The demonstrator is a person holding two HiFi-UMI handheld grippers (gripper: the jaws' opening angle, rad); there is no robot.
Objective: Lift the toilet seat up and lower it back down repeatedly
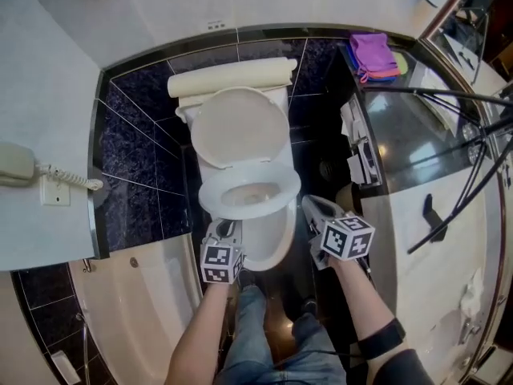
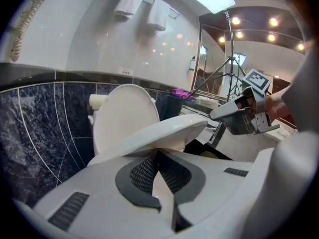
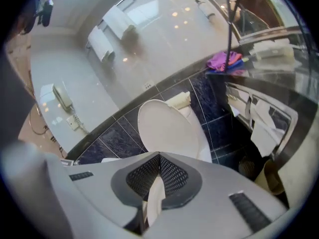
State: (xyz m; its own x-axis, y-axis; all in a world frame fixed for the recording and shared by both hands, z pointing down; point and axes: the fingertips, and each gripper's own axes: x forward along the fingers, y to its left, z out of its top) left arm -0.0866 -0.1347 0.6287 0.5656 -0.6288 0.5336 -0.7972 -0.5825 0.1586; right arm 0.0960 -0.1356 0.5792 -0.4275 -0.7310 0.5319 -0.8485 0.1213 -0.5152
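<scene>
The white toilet's lid (image 1: 239,127) stands up against the tank (image 1: 228,79). Its seat (image 1: 288,189) is tilted a little off the bowl; in the left gripper view the seat (image 2: 169,131) slopes up from the lid (image 2: 122,116) toward me. My left gripper (image 1: 227,229) is at the seat's front left, and its jaws (image 2: 158,156) are shut on the seat's front rim. My right gripper (image 1: 307,202) hangs in the air just right of the bowl, apart from the seat, jaws shut on nothing (image 3: 159,158). It also shows in the left gripper view (image 2: 214,114).
A dark tiled wall runs behind the toilet. A wall phone (image 1: 16,165) hangs at the left and a bathtub (image 1: 136,311) lies below it. At the right a counter holds a purple cloth (image 1: 373,54), with tripod legs (image 1: 449,95) over it. The person's legs (image 1: 256,335) stand before the bowl.
</scene>
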